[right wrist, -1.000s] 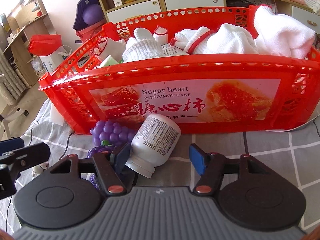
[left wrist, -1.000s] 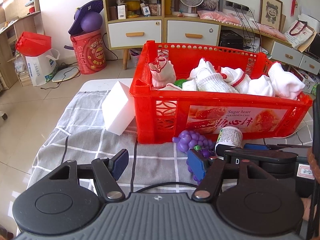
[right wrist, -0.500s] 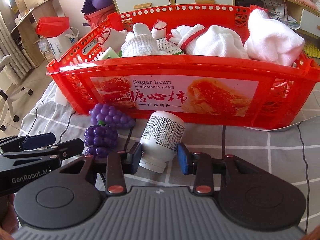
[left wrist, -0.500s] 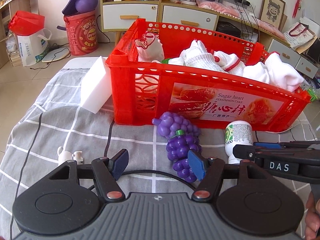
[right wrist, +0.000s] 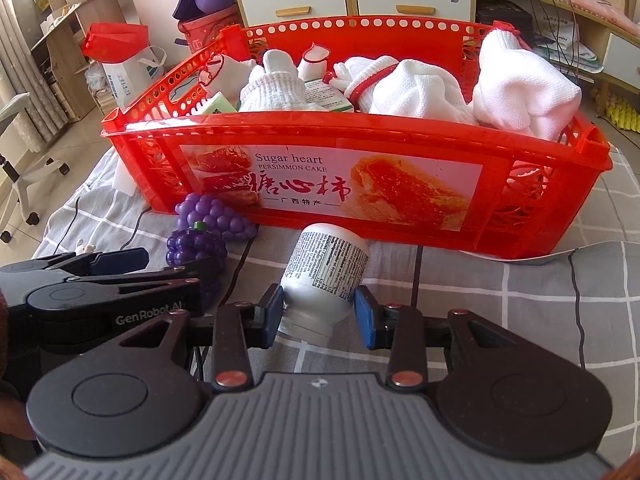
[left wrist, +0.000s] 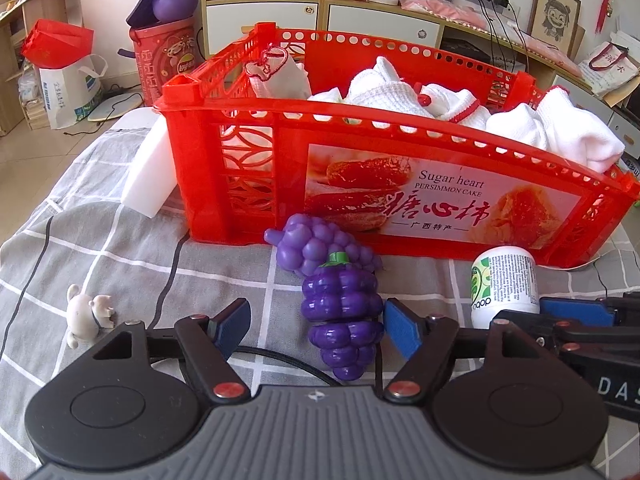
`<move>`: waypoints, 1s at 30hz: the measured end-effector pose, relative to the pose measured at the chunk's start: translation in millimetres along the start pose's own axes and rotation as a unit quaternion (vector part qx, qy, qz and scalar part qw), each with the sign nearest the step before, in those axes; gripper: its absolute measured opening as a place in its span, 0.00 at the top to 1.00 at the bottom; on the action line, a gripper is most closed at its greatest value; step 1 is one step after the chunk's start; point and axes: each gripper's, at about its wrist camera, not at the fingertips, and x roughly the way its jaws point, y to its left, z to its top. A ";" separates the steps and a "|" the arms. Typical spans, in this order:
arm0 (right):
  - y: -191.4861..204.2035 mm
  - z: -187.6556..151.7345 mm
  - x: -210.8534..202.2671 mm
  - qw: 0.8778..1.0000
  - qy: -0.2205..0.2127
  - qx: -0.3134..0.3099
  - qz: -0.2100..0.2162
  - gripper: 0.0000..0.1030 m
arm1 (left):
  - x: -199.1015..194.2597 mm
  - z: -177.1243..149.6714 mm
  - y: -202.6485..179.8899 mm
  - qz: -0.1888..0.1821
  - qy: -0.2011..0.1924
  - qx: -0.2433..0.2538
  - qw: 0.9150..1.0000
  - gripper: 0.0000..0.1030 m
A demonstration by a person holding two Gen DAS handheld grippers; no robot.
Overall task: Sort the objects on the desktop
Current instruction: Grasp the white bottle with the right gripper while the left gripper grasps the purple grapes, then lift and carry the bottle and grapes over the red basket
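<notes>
A dark purple toy grape bunch point(left wrist: 340, 312) lies on the grey checked cloth, between the fingers of my open left gripper point(left wrist: 318, 326) and close to the right pad. A lighter purple grape bunch point(left wrist: 316, 244) rests behind it against the red basket point(left wrist: 248, 160). My right gripper point(right wrist: 320, 314) is shut on a white pill bottle point(right wrist: 326, 272) lying on its side in front of the basket point(right wrist: 540, 216); both blue pads press its lower body. The bottle point(left wrist: 502, 280) and the right gripper point(left wrist: 576, 314) also show in the left wrist view.
The basket holds white socks point(right wrist: 416, 92) and small boxes. A white block point(left wrist: 150, 176) leans at its left end. A small white toy figure point(left wrist: 86, 314) lies on the cloth at the left. My left gripper point(right wrist: 120, 264) sits close beside the right one.
My right gripper's fingers have narrowed onto the white bottle. My left gripper has shifted so the dark grape bunch sits deeper between its fingers.
</notes>
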 end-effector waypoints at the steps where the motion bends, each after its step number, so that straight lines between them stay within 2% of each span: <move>1: 0.1 -0.1 -0.7 1.000 -0.001 -0.003 -0.002 0.63 | 3.3 -1.9 -2.8 0.003 0.000 0.006 1.000 0.30; 2: -0.2 -0.4 -2.0 1.000 -0.002 -0.006 -0.003 0.63 | 5.8 -3.0 -4.1 0.004 0.002 0.010 1.000 0.37; 3: -0.7 -0.4 -3.1 1.000 -0.003 -0.007 -0.002 0.63 | 8.3 -4.9 -4.5 0.000 0.004 0.012 1.000 0.52; 4: -1.4 -0.1 -4.5 1.000 -0.005 -0.007 -0.002 0.63 | 9.4 -5.5 -3.9 -0.001 0.007 0.012 1.000 0.54; 15: 4.7 2.8 -30.7 0.999 -0.033 -0.022 0.010 0.63 | -32.8 8.0 11.3 -0.021 -0.033 0.006 0.999 0.55; 24: 17.3 5.5 -74.6 0.993 -0.104 -0.053 0.001 0.63 | -69.3 24.1 -7.8 -0.027 -0.098 0.042 0.994 0.55; 30: 11.8 12.8 -83.0 0.991 -0.126 -0.046 -0.010 0.63 | -72.3 33.6 -20.3 -0.030 -0.114 0.047 0.992 0.55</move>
